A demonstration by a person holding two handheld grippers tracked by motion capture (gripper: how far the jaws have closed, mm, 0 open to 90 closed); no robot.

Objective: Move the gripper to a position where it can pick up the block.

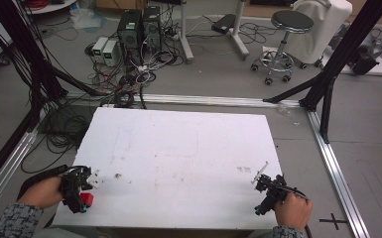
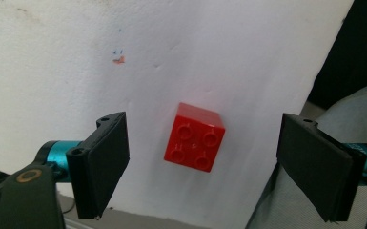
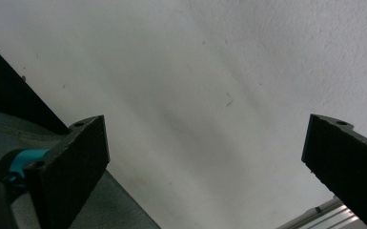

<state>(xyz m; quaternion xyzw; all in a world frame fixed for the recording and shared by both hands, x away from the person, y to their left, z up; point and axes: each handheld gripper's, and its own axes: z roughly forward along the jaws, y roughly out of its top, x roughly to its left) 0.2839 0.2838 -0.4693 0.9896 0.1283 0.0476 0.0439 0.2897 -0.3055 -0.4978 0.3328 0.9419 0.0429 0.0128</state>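
A red four-stud brick lies on the white table close to its near edge, between the wide-apart jaws of my left gripper, untouched by either pad. From above, the same red brick shows just under the left gripper at the table's front left corner. My right gripper hovers over the front right corner of the white table. In its own view the right gripper is open with bare white surface between the jaws.
The table's near edge and a grey-clothed lap lie just below both grippers. Black frame posts and aluminium rails flank the table. Computers and cables and a stool stand on the floor beyond.
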